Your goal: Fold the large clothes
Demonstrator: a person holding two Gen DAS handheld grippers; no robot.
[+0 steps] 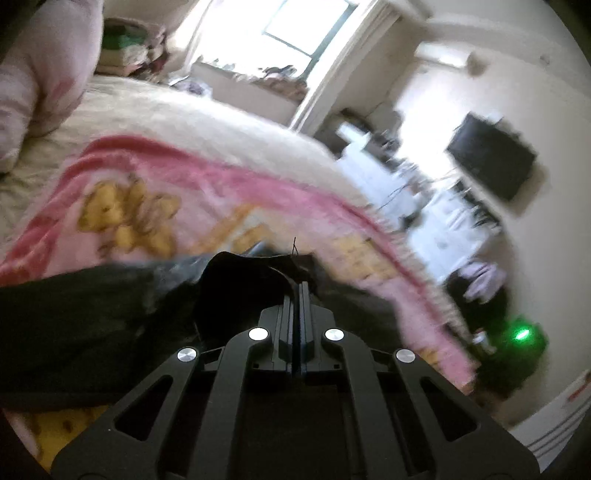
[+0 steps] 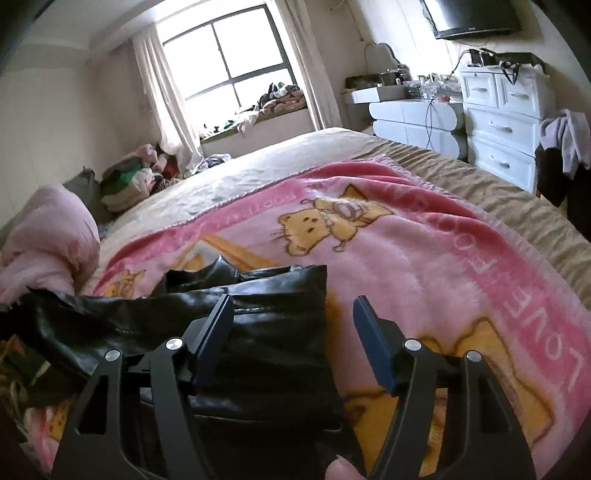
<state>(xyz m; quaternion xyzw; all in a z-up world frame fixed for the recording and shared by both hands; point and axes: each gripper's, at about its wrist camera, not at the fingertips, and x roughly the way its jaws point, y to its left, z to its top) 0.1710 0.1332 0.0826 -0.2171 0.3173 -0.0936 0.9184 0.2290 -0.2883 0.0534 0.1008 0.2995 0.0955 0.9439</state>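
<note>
A black leather garment lies crumpled on a pink cartoon-bear blanket spread over the bed. My right gripper stands open over the garment's right edge. Its left finger is above the leather and its right finger above the blanket, and the pads press on nothing. In the blurred left wrist view, my left gripper is shut, with a raised fold of the black garment bunched at its fingertips. The rest of the garment trails away to the left over the blanket.
A pink duvet is heaped at the bed's left, with a stack of clothes behind it. White drawers and a wall television stand right of the bed. The beige bedsheet runs toward the window.
</note>
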